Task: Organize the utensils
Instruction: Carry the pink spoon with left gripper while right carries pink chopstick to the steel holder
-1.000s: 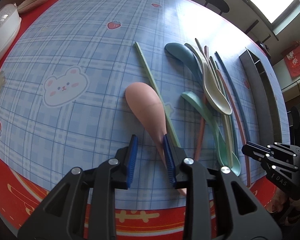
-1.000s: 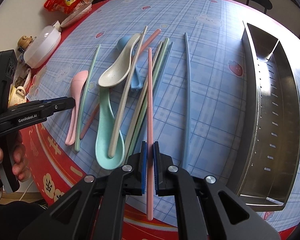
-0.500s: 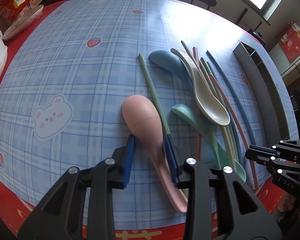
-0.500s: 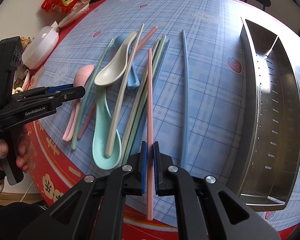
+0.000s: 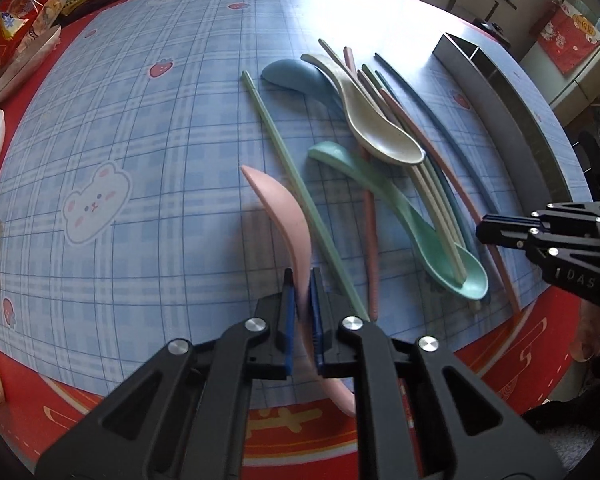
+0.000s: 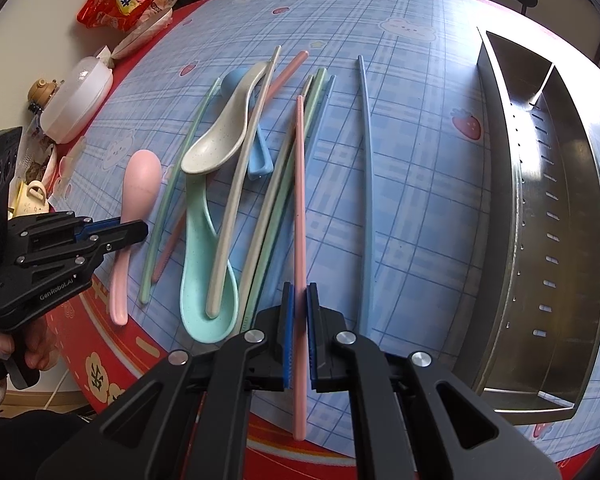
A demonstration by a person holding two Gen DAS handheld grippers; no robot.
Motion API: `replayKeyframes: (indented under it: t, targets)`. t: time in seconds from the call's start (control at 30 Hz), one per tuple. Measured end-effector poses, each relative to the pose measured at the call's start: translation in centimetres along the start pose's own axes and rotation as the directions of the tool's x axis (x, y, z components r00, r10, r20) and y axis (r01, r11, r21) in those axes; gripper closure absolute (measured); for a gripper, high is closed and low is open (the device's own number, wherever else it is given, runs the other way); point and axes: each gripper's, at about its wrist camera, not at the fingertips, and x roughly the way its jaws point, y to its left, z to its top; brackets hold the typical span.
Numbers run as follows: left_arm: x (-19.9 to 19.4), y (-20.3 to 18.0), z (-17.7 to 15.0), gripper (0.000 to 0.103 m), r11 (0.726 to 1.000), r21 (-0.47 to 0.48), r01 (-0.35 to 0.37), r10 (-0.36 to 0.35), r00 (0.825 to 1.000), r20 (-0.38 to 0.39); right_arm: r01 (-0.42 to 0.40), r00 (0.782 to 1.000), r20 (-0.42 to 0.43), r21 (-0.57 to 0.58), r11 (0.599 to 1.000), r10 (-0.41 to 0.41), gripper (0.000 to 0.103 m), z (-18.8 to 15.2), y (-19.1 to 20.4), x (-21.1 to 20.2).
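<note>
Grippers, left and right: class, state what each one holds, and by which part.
The left gripper has just closed on the pink plastic spoon's handle. The right gripper clamps the pink chopstick near its lower end.

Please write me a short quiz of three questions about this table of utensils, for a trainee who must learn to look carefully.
1. True or false: the left gripper has its jaws shut on the pink spoon.
2. What is clamped in the right gripper? A) the blue chopstick B) the pink chopstick C) the mint green spoon
3. Which spoon lies with its bowl nearest the red table edge, under the beige chopstick?

Key
1. True. The jaws have just closed on the handle of the pink spoon.
2. B, the pink chopstick; the blue chopstick lies free beside it.
3. The mint green spoon; the beige chopstick rests in its bowl.
</note>
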Motion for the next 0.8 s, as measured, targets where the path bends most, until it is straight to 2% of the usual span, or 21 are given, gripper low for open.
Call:
replayKeyframes:
  t: [0.23,0.43,0.53,0.63,0.8]
  targets:
    - [-0.7,1.0,-2.1,0.090,0.995,-0.089,0.035,-0.033,0.999,0.020,0.003,1.000,0.002,0.004,1.000,-0.003,0.097,-0.1,-0.1,0.0]
    - [-1.1,1.3,-3.1,0.090,0.995,-0.092,0.036,-0.032,0.998,0.045,-0.004,1.000,0.008,0.013,1.000,0.004,0.097,-0.2,-0.3,0.0]
    - [-1.2,1.7,-2.9,0.092,0.991,-0.120,0.057,-0.053,0.998,0.036,-0.010,1.000,-0.001,0.013,1.000,0.010,0.097,0.0,-0.2,-0.2]
    - [-1.5,2.1,-2.8,0.092,0.990,-0.130,0.057,-0.055,0.998,0.017,-0.020,0.999,0.030,-0.006,1.000,0.020,0.097,0.3,0.3,-1.4]
    - [-3.9,2.1,-1.9,0.092,0.992,-0.108,0.067,-0.061,0.996,0.059,-0.015,0.996,0.082,-0.019,1.000,0.016,0.097,0.6,0.5,-3.7]
